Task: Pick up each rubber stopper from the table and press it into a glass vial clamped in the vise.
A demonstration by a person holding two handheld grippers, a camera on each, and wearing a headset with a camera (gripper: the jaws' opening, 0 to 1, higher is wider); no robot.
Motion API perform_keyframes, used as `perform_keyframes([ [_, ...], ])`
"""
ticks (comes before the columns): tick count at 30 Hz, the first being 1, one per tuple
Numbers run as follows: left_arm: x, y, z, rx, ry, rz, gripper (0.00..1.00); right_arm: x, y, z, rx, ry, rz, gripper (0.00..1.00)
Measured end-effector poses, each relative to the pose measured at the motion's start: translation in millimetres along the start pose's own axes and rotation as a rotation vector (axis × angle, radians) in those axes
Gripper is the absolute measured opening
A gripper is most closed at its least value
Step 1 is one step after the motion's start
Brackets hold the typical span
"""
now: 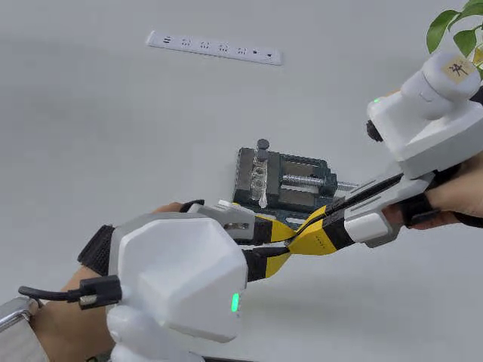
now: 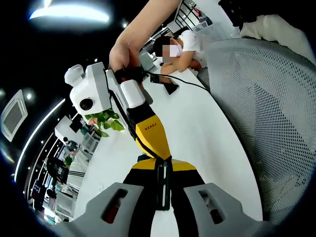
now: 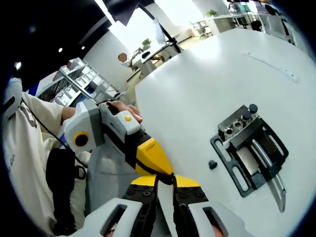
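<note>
A dark vise (image 1: 302, 197) stands mid-table with clear glass vials (image 1: 260, 177) clamped in its left end; the far one carries a dark rubber stopper (image 1: 263, 145). In the right gripper view the vise (image 3: 256, 153) shows vials with dark tops (image 3: 242, 116), and a loose black stopper (image 3: 213, 164) lies on the table beside its base. My left gripper (image 1: 293, 240) reaches in from the lower left and my right gripper (image 1: 303, 229) from the right. Their yellow tips meet in the air in front of the vise. Both look shut, and I see nothing between either pair of jaws.
A white power strip (image 1: 213, 47) lies at the table's far edge. Green plant leaves (image 1: 453, 26) hang at the top right corner. A grey mesh chair back (image 2: 266, 98) stands beside the table, and a person (image 2: 182, 42) sits at a far desk.
</note>
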State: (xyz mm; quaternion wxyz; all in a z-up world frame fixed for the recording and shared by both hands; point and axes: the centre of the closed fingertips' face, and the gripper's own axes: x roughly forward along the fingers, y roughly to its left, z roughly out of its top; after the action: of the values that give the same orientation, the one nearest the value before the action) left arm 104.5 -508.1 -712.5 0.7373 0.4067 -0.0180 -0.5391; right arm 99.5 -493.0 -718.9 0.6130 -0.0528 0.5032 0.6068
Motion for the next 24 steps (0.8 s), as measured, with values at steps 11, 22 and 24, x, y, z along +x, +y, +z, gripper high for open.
perform_keyframes([
  [11, -1.8, 6.0, -6.4, -0.11, -0.001, 0.021, 0.04, -3.5, -9.4, 0.2, -0.123, 0.002, -0.053, 0.2],
  [22, -5.5, 19.2, -25.8, -0.532, -0.048, 0.043, 0.04, -13.2, -10.3, 14.3, -0.518, 0.027, -0.188, 0.24],
  [24, -5.6, 19.6, -26.2, -0.586, -0.062, 0.035, 0.04, -13.8, -9.2, 15.0, -0.582, 0.05, -0.2, 0.24],
])
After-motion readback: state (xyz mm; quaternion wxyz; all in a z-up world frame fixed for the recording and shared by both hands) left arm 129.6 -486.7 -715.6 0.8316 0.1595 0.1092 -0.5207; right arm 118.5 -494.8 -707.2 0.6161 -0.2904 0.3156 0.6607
